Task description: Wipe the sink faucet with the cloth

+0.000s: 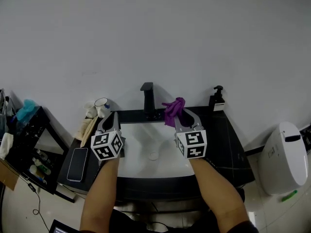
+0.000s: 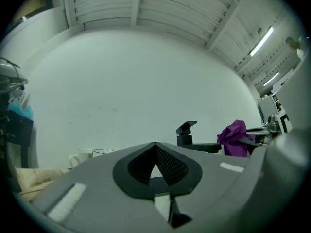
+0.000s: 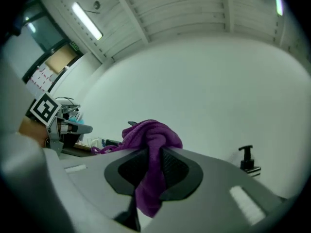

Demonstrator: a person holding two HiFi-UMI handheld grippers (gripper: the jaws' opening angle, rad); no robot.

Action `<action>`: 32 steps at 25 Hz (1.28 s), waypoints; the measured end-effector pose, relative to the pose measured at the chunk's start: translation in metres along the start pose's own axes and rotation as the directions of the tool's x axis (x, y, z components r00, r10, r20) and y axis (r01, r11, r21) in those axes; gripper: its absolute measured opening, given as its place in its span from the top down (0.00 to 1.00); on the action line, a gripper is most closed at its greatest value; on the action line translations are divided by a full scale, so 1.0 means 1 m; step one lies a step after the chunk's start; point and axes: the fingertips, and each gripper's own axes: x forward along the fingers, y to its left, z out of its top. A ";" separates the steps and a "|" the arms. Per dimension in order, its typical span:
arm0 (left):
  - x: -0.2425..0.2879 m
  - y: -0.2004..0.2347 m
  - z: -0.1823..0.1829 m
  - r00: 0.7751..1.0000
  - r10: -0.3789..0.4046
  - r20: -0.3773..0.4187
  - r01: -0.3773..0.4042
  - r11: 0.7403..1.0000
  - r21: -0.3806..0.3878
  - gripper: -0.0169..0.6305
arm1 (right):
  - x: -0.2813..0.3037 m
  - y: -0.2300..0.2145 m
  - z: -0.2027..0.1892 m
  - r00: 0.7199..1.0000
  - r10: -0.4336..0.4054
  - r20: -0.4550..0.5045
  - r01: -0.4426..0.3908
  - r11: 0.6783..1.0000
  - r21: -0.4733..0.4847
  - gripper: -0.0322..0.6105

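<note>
Cloth of crumpled purple fabric [image 1: 172, 108] clamped in right hand-held gripper [image 1: 180, 115], just right of matte black sink faucet [image 1: 147, 100] at frame centre. Left hand-held gripper [image 1: 112, 116] pressed closed, empty, lower left of faucet.

We count 2 tools, a left hand-held gripper [image 1: 112, 114] and a right hand-held gripper [image 1: 180, 114], plus 1 faucet [image 1: 147, 100], 1 cloth [image 1: 171, 110], 1 sink [image 1: 137, 145], 1 soap dispenser [image 1: 217, 100], 1 phone [image 1: 77, 164], 1 toilet [image 1: 284, 157].

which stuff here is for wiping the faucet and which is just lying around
For the job: purple cloth, clamped in the right gripper; black faucet; sink.
Just lying about: phone; soap dispenser; glass cup.
</note>
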 end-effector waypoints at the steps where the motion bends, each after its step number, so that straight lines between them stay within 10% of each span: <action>1: 0.000 -0.001 -0.003 1.000 -0.003 -0.009 0.003 1.000 0.012 0.95 | 0.001 -0.002 -0.008 1.000 -0.001 -0.022 0.001 1.000 0.008 0.84; 32: 0.006 -0.009 -0.013 0.998 -0.026 -0.065 0.030 0.998 0.060 0.95 | 0.013 0.010 -0.038 0.984 0.065 -0.169 -0.065 0.998 0.005 0.84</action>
